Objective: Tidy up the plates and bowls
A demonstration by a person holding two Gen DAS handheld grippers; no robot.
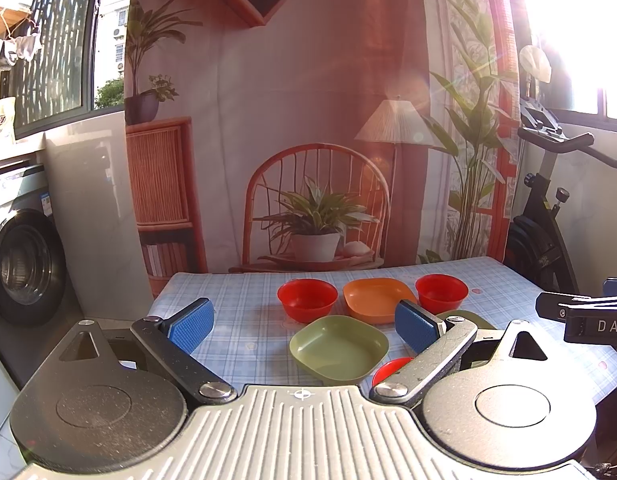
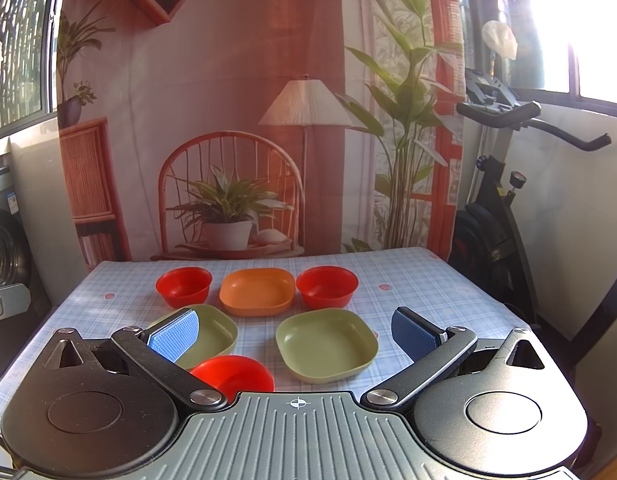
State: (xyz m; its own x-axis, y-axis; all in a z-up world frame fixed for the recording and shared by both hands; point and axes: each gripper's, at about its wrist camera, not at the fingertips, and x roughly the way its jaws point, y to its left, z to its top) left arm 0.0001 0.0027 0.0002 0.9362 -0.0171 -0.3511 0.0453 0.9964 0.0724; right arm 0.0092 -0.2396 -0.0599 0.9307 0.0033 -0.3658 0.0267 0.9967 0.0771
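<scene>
Two grippers, left gripper point(image 1: 304, 322) and right gripper point(image 2: 294, 330), hovered with jaws spread above the checked tablecloth point(image 2: 428, 292); lettering "DAS" point(image 1: 610, 326) showed at right edge.

A table covered in a pale blue checked cloth point(image 2: 428, 284) is seen ahead of the tongs. Directly on it are set 3 round red plastic bowls point(image 2: 183, 285) point(image 2: 327, 285) point(image 2: 232, 374), 1 orange square plate point(image 2: 257, 291) and 2 olive-green square plates point(image 2: 327, 344) point(image 2: 214, 334).
</scene>
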